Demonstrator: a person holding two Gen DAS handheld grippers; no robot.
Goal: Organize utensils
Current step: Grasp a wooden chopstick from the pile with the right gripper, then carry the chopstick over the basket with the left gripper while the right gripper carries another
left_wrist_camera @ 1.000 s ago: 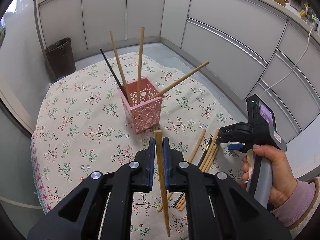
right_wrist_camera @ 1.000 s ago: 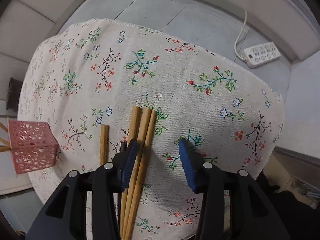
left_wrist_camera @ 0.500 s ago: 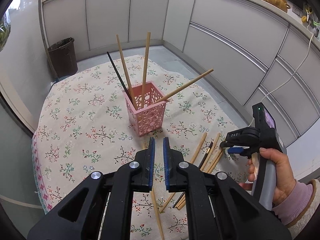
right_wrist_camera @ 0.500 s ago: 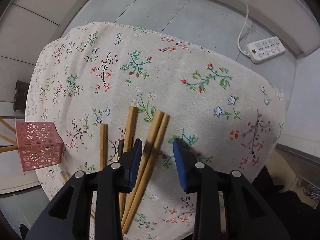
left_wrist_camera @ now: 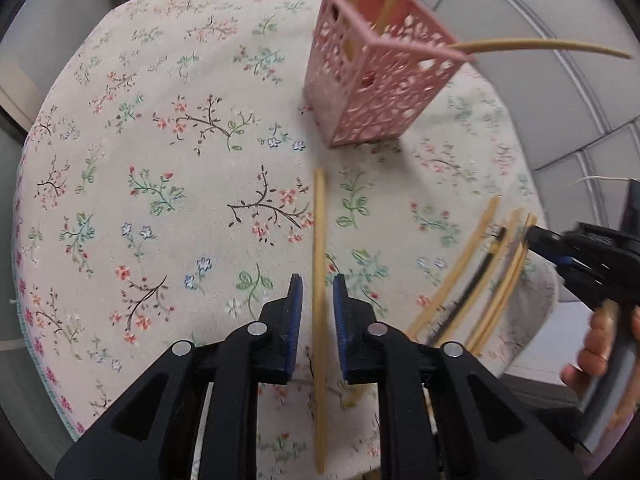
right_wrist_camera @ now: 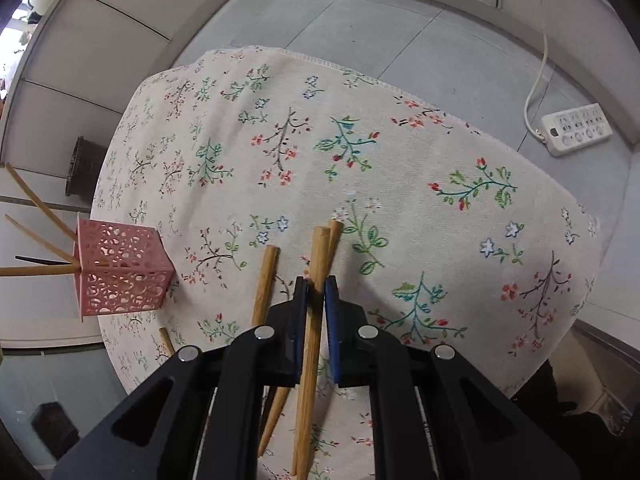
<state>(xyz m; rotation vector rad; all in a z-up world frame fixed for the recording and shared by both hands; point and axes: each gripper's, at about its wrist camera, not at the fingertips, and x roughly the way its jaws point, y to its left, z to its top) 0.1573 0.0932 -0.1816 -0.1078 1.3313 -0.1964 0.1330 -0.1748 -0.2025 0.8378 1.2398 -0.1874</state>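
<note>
Left claw (left_wrist_camera: 316,300) released, straddling a chopstick (left_wrist_camera: 319,240) flat on the tabletop (left_wrist_camera: 160,160) short of the pink basket (left_wrist_camera: 372,80); right claw (right_wrist_camera: 316,300) clenched on a stick (right_wrist_camera: 316,280) near the cloth's edge; bare cloth lies beyond.

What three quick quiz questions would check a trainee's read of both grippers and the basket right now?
1. True or false: the left gripper is open, with a loose chopstick lying on the tablecloth between its fingers.
2. The right gripper grips: A) a black chopstick, B) a wooden chopstick, C) nothing.
3. How many black chopsticks stand in the pink basket?
Key: 1 true; 2 B; 3 one.
</note>
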